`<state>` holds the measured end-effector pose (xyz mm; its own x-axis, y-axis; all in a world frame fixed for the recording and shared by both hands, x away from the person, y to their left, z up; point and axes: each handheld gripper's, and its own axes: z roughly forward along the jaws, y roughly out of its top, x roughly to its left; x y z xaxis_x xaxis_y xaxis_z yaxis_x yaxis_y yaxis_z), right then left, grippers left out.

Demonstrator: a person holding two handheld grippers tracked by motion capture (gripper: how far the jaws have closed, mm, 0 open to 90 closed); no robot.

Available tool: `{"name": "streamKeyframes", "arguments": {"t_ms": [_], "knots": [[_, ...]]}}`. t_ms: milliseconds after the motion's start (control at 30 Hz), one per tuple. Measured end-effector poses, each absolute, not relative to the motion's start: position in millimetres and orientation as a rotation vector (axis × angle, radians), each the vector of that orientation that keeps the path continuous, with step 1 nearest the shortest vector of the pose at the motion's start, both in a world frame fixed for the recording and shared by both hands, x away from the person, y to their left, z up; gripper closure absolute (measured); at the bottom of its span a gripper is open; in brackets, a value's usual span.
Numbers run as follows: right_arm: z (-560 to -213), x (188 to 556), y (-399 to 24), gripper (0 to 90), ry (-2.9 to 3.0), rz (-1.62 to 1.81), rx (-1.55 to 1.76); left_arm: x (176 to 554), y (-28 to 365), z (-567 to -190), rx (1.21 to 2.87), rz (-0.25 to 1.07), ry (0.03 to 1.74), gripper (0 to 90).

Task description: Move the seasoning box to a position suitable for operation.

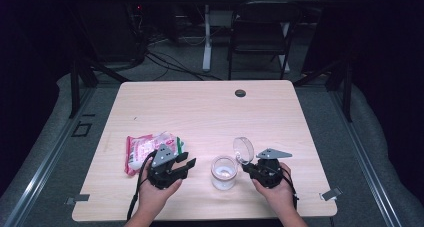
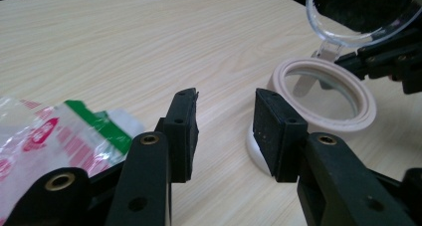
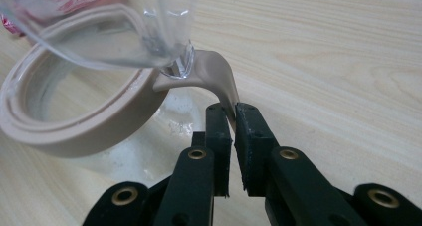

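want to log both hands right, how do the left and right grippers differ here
The right gripper is shut on the beige tab of the jar, whose clear lid stands open. The left gripper is open with nothing between its pads.

The right gripper sits at the jar's right; the left gripper is at its left, over the edge of the red and white packet.

Both are black, hand-held and low over the table.

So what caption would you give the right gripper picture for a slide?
Right gripper pinches the beige tab of a jar, its clear lid flipped open.
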<state>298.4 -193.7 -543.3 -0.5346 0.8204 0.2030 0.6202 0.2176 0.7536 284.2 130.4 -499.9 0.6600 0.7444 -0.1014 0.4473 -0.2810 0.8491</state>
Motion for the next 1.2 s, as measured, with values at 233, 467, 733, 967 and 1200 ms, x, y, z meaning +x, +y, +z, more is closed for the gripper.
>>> {"name": "streamKeyframes", "arguments": {"t_ms": [233,467,733,967,1200], "knots": [[-543,315,-195,84.8,2.266,1.223,1.368,279,145,-501,1.92,0.431,0.987,61.2],[-543,329,-195,84.3,2.277,1.252,1.391,275,163,-500,1.896,0.465,1.043,60.8],[-543,346,-194,84.1,2.278,1.297,1.391,274,181,-503,1.877,0.498,1.086,59.9],[-543,351,-194,80.8,2.282,1.315,1.388,277,193,-508,1.887,0.507,1.126,59.8],[-540,344,-198,70.0,2.284,1.288,1.377,283,193,-517,1.914,0.541,1.137,51.3]]}}
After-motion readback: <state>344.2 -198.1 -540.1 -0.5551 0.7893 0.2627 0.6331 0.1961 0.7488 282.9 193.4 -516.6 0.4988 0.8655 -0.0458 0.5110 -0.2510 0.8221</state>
